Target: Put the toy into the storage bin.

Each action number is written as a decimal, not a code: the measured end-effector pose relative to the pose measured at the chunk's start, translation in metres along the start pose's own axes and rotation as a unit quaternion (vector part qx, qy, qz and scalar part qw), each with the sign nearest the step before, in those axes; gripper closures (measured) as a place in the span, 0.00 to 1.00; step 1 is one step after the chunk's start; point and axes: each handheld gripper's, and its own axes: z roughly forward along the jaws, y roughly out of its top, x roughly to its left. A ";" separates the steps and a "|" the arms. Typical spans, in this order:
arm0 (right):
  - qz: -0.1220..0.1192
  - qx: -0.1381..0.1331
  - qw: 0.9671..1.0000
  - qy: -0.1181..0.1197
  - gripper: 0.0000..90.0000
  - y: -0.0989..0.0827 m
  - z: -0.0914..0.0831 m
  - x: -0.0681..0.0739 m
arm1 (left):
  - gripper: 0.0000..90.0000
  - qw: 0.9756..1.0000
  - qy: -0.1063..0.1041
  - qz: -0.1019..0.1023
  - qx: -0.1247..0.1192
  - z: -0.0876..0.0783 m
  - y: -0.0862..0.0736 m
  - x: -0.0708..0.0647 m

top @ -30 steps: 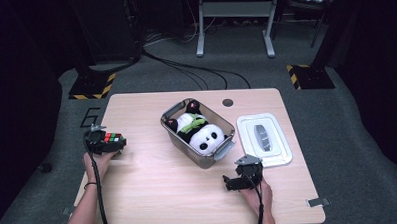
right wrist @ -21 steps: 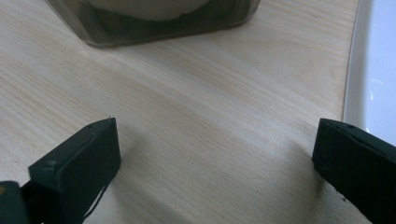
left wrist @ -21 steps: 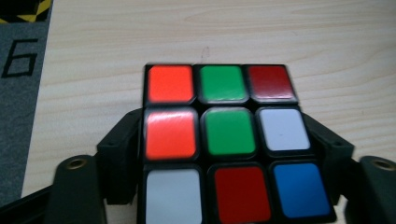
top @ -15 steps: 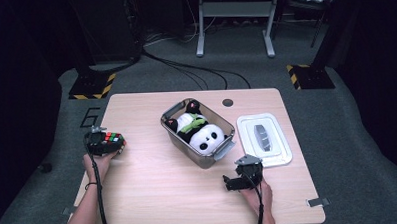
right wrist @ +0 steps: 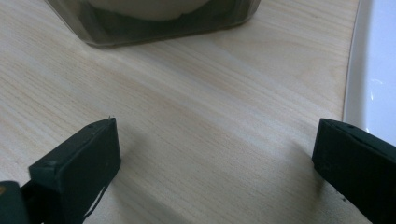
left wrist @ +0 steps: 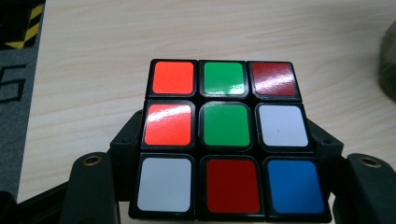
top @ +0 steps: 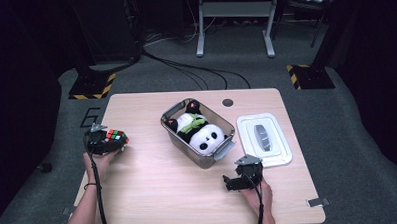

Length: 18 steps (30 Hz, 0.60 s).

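A scrambled colour cube (left wrist: 224, 135) sits between the black jaws of my left gripper (top: 107, 141) at the table's left edge. Those jaws have just been closing, and their pads now press on the cube's (top: 116, 136) two sides. The face I see has orange, green, red, white and blue tiles. My right gripper (top: 241, 179) rests near the front of the table, just in front of the bin. In the right gripper view its jaws (right wrist: 215, 154) stand wide apart over bare wood, with nothing between them.
A clear plastic bin (top: 172, 111) stands mid-table with a panda plush (top: 207, 137) inside. Its white lid (top: 283, 149) lies flat to the right. In the right gripper view the bin's base (right wrist: 154, 23) is close ahead and the lid's edge (right wrist: 373, 70) lies at the right.
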 end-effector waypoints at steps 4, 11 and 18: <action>0.000 0.000 1.000 0.000 0.00 0.000 0.000 0.000 | 0.38 1.000 -0.012 0.009 -0.014 -0.006 0.007 -0.010; 0.000 0.000 1.000 0.000 0.00 0.000 0.000 0.000 | 0.38 0.999 -0.024 0.033 -0.011 -0.016 0.018 -0.023; 0.000 0.000 1.000 0.000 0.00 0.000 0.000 0.000 | 0.38 0.998 -0.037 0.049 -0.017 -0.025 0.027 -0.034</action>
